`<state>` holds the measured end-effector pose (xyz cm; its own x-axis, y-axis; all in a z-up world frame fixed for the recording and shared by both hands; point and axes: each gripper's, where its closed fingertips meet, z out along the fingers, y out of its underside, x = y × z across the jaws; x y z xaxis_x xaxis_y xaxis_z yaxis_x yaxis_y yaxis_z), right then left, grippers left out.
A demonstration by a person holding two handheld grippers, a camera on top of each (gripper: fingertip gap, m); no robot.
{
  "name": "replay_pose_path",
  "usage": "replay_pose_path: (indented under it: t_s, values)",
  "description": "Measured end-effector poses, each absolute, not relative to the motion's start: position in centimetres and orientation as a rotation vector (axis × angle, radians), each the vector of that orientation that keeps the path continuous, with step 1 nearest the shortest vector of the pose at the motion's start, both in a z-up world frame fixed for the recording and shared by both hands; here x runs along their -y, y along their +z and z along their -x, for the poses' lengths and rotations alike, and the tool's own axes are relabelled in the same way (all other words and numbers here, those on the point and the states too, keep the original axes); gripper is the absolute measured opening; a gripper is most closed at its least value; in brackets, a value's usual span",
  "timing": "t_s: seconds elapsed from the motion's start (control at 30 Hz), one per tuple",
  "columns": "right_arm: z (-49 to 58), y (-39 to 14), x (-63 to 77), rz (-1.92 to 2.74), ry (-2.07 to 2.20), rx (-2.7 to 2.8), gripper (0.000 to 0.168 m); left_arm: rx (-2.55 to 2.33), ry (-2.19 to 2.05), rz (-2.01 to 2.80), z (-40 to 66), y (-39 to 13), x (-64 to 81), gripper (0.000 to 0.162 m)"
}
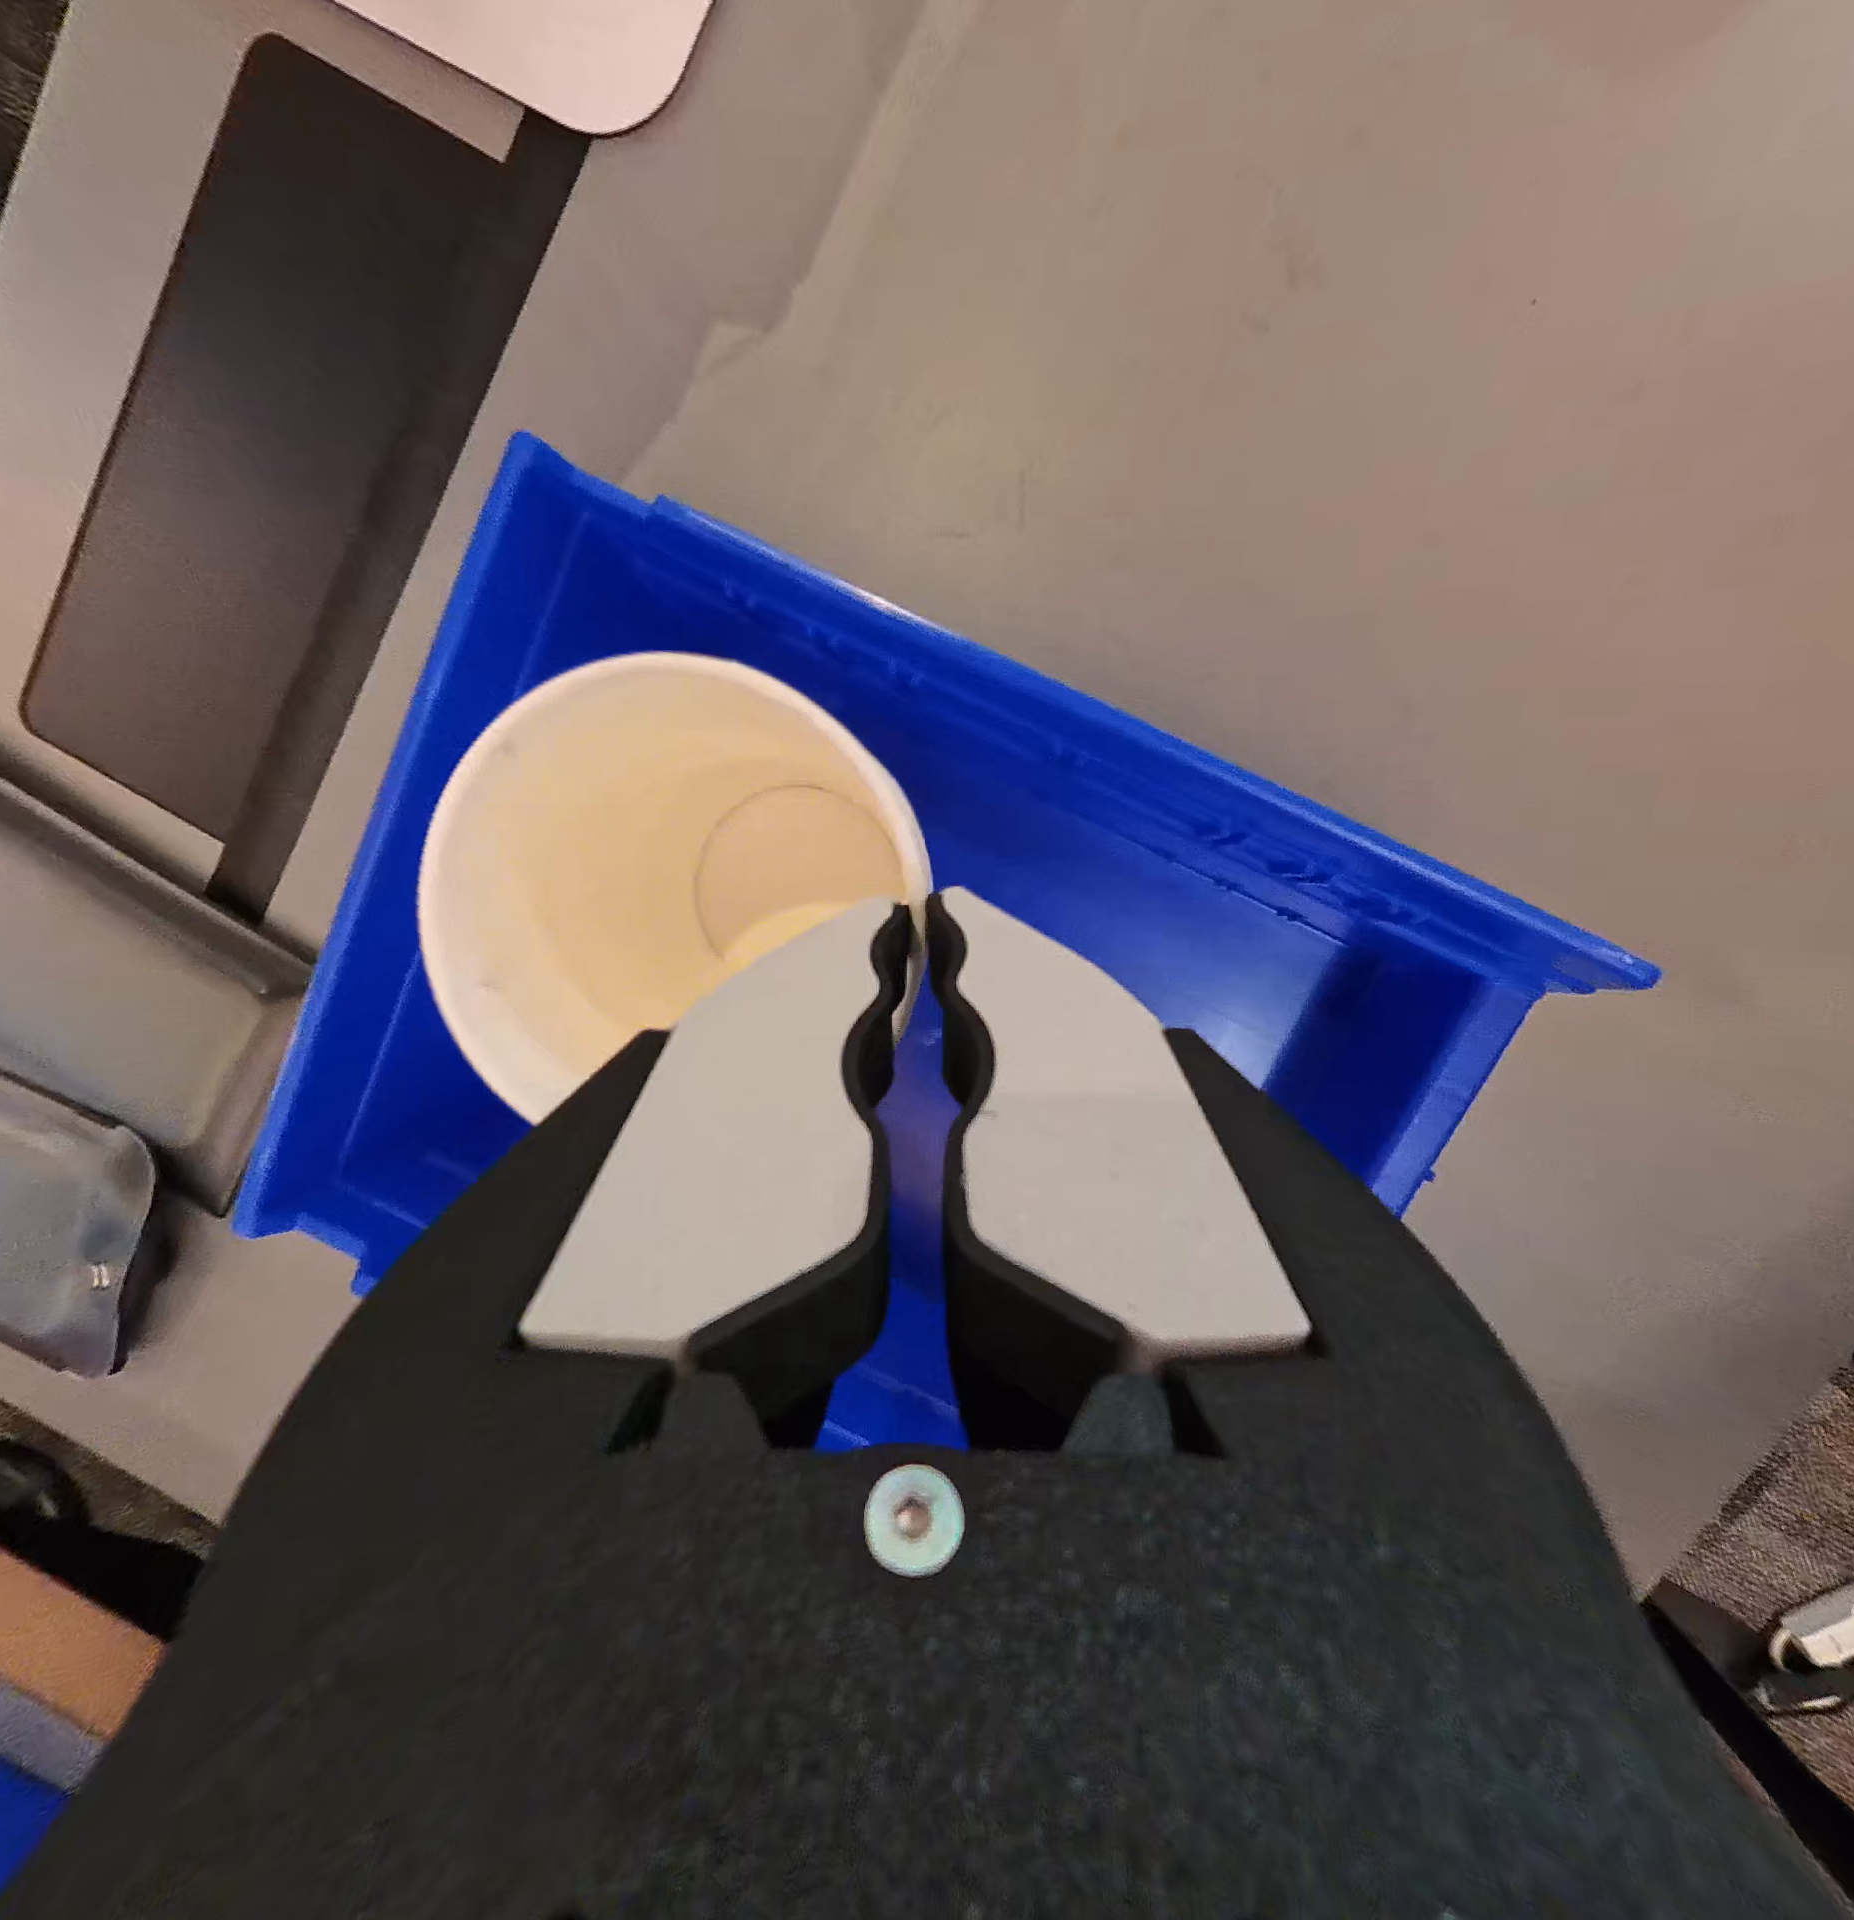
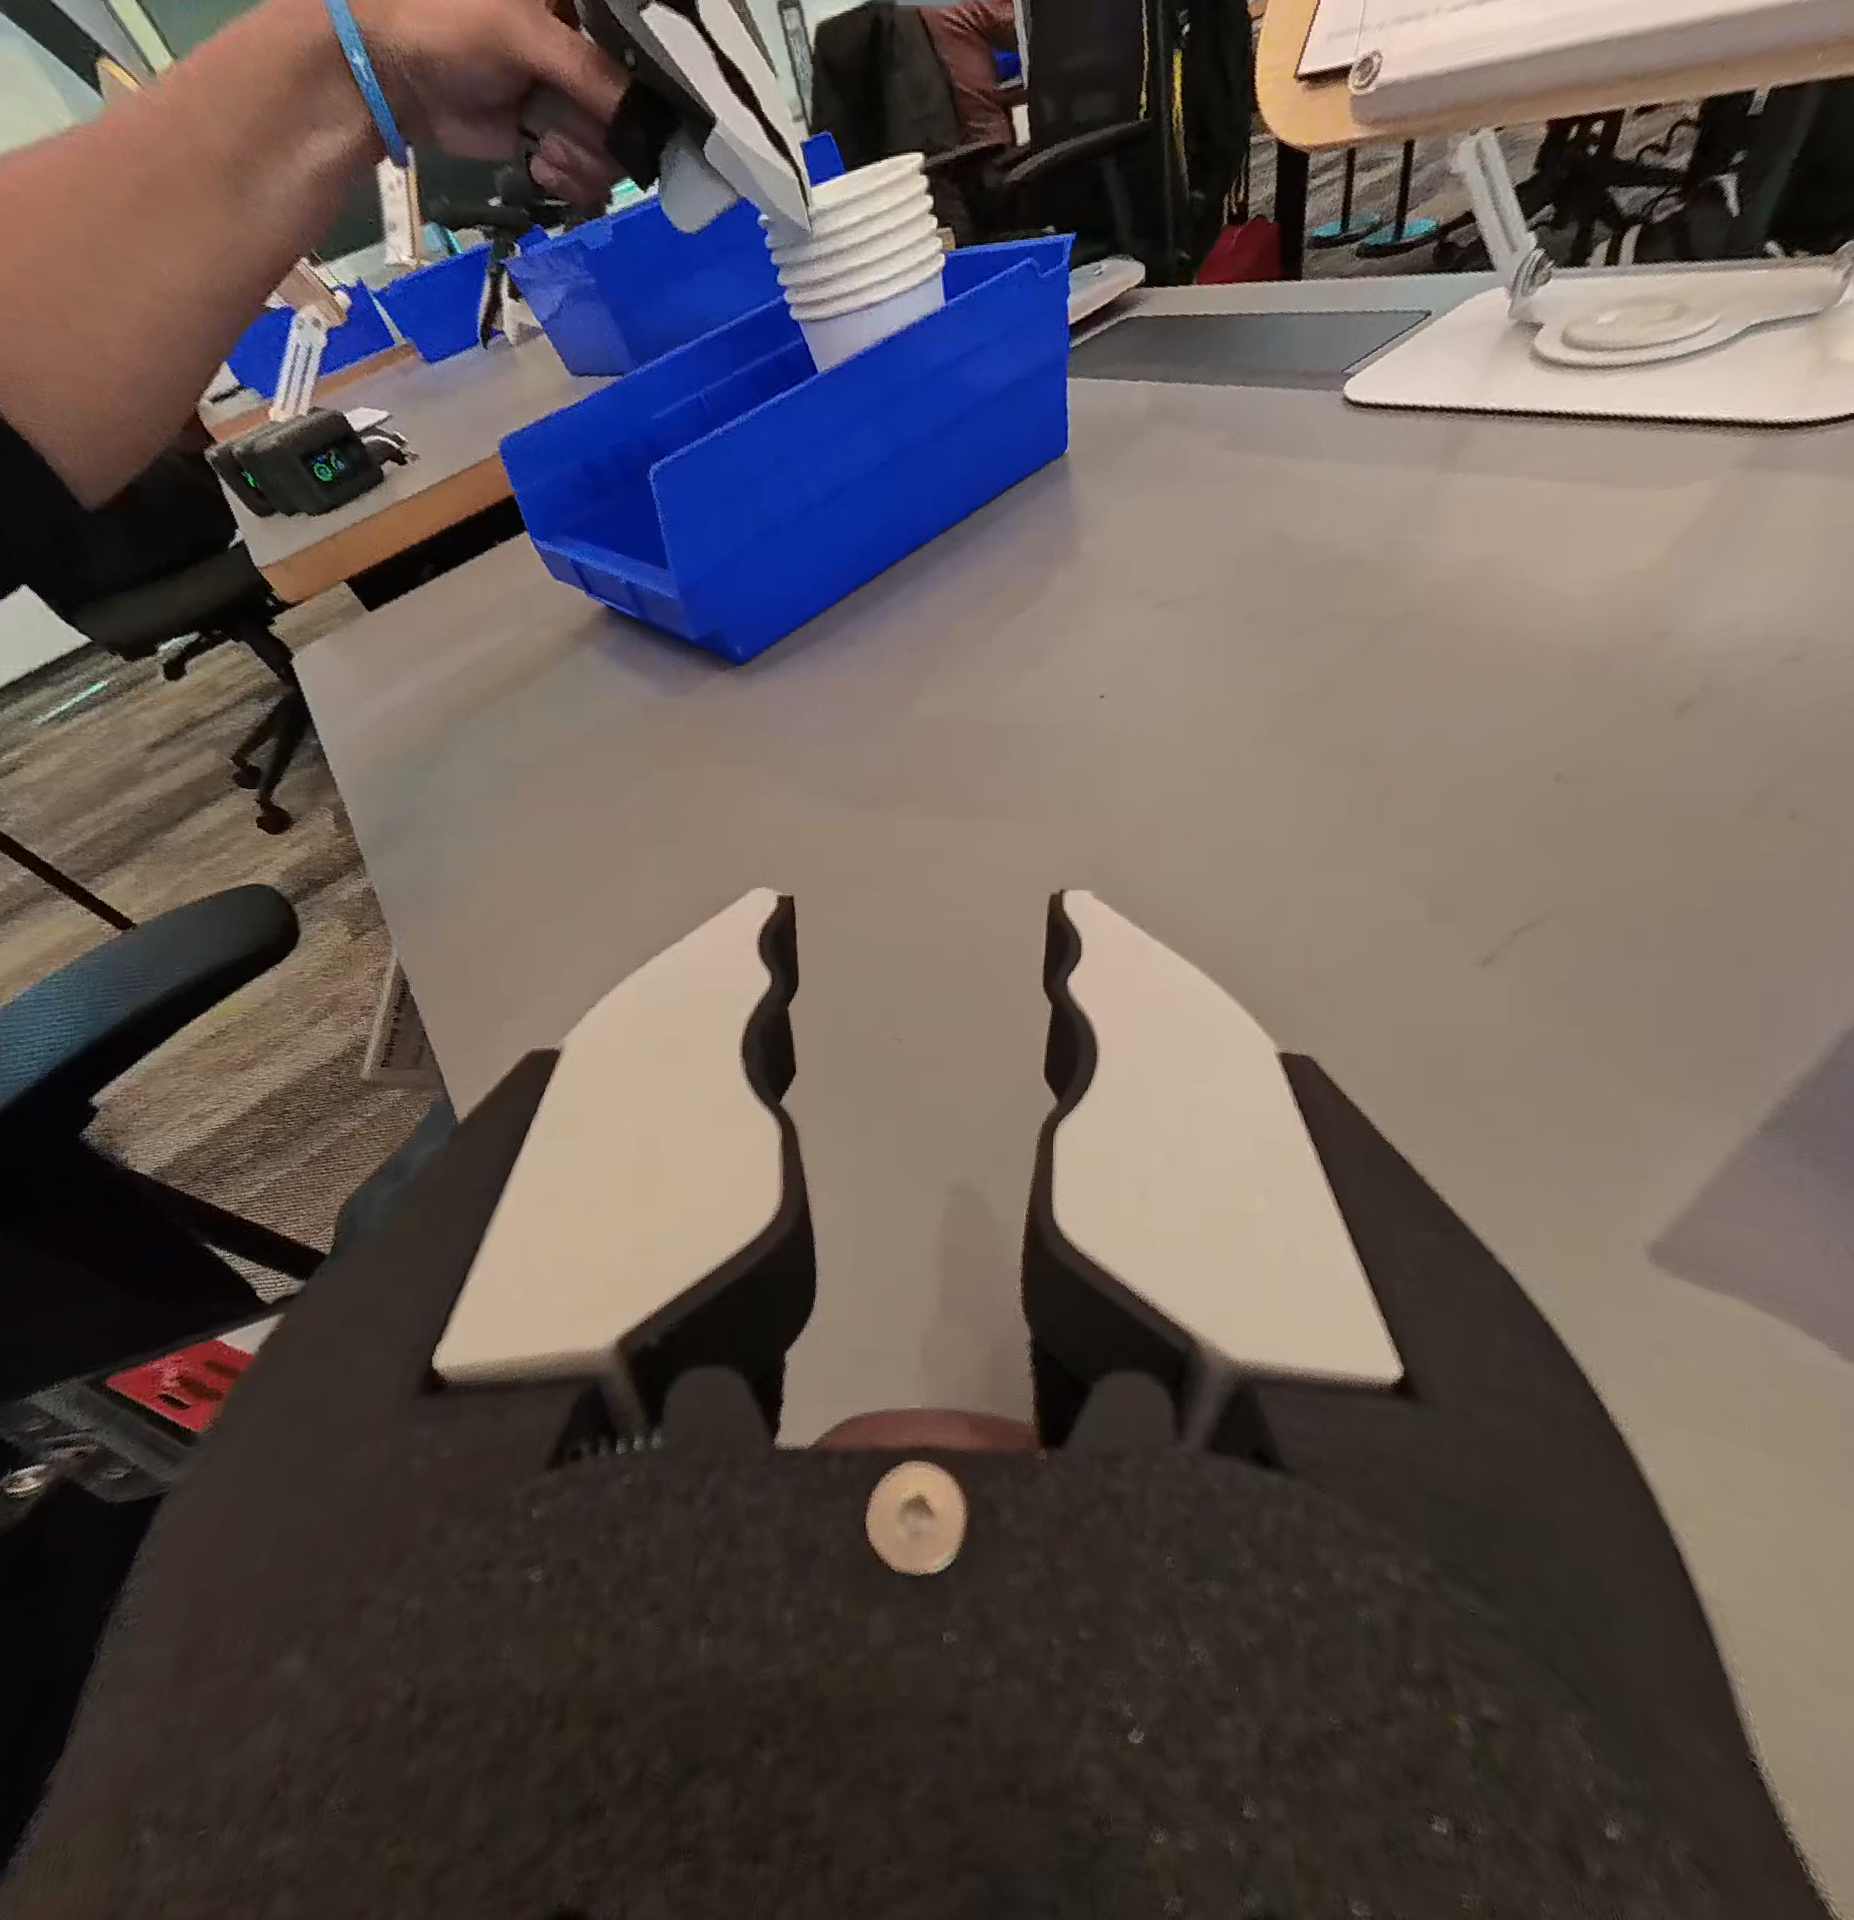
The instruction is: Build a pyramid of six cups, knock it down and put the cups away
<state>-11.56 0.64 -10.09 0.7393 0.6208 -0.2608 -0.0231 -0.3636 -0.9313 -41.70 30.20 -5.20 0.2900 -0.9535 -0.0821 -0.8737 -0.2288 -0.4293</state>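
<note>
A stack of several nested white paper cups (image 2: 866,260) stands tilted at the far end of a blue bin (image 2: 861,488) on the grey table. In the left wrist view I look down into the top cup (image 1: 611,883), with the blue bin (image 1: 1214,831) beneath it. My left gripper (image 1: 918,914) is shut on the rim of this top cup, one finger inside the wall and one outside. It also shows in the right wrist view (image 2: 788,203), held by a hand above the stack. My right gripper (image 2: 921,914) is open and empty, low over the table's near part.
A white monitor stand (image 2: 1629,353) sits at the back right beside a dark mat (image 2: 1245,343). More blue bins (image 2: 632,281) stand on a neighbouring desk behind. The table's left edge (image 2: 351,790) drops to carpet, with an office chair (image 2: 92,1018) close by.
</note>
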Motion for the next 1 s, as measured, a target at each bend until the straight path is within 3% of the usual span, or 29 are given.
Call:
replay_pose_path:
  t_s: [0.43, 0.77, 1.0]
  values:
    - [12.6, -10.1, -0.5, 1.843, 0.716, 0.529, 0.044, -1.65, -0.209, 2.159, 41.4, -2.7, -30.1, 0.002]
    - [12.2, -8.8, -0.4, 1.82, 0.757, 0.514, 0.044, -1.466, -0.189, 2.042, 43.2, 6.6, -29.3, 0.002]
    - [12.4, -7.0, -2.4, 1.763, 0.886, 0.441, 0.043, -1.077, -0.499, 1.899, 40.4, 12.2, -28.0, 0.002]
